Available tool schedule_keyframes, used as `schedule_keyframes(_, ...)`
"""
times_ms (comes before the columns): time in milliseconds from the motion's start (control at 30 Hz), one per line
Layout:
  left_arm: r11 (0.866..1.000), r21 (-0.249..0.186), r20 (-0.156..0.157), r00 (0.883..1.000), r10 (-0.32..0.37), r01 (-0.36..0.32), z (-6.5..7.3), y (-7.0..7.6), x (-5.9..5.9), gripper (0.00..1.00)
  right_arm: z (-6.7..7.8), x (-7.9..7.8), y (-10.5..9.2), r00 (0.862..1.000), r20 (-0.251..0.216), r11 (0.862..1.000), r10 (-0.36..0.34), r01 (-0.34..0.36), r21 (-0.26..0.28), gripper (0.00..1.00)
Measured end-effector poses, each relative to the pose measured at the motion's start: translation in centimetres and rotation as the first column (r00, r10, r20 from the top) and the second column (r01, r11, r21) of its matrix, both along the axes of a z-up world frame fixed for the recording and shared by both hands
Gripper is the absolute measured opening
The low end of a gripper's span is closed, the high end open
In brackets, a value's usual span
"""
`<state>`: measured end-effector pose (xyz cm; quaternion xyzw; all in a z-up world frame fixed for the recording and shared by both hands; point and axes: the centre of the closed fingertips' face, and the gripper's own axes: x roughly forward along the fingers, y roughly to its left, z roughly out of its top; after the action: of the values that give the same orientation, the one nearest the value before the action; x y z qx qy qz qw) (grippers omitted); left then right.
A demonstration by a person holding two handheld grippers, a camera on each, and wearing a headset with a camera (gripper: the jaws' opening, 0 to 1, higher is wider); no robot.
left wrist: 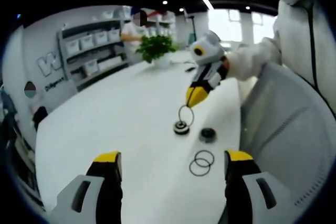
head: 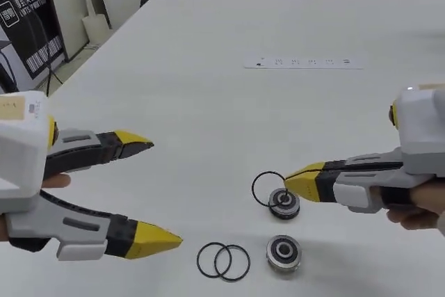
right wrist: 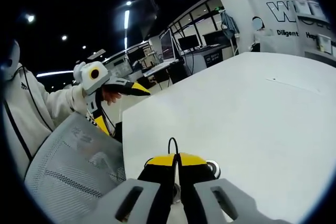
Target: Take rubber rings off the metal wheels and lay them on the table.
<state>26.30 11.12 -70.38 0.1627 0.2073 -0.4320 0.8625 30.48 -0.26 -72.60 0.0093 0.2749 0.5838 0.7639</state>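
Observation:
Two metal wheels lie on the white table [head: 208, 102]: one [head: 284, 203] just below my right gripper [head: 288, 175], the other [head: 284, 252] nearer me. My right gripper is shut on a thin black rubber ring [head: 267, 187], whose loop reaches down to the first wheel's edge. In the right gripper view the ring [right wrist: 172, 146] stands up from the shut jaws, with the wheel [right wrist: 212, 167] beside them. Two loose rings [head: 222, 261] lie overlapping on the table. My left gripper [head: 163, 193] is held open to their left, holding nothing. The left gripper view shows the right gripper [left wrist: 195, 97], ring [left wrist: 185, 114] and wheels [left wrist: 181, 127].
A flat white strip with small markings [head: 304, 62] lies farther back on the table. The table's left edge [head: 104, 39] drops to the floor. A mesh chair back [right wrist: 79, 156] and a person in white [left wrist: 283, 72] are close behind the grippers.

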Motion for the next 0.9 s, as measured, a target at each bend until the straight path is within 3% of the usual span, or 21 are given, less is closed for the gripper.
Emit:
schedule_keyframes(333, 0.999, -0.011, -0.008, 0.999, 0.049, -0.049, -0.4, 1.9, -0.9, 0.84, 0.2, -0.8, 1.1, 0.999, 0.000, 0.999, 0.043, -0.043, -0.011, 0.00)
schedule_keyframes(900, 0.996, -0.022, -0.044, 0.996, 0.081, -0.082, -2.1, 2.9, -2.6, 0.85, -0.9, -2.8, 2.9, 0.990, -0.028, 0.989, 0.136, -0.137, -0.047, 0.00)
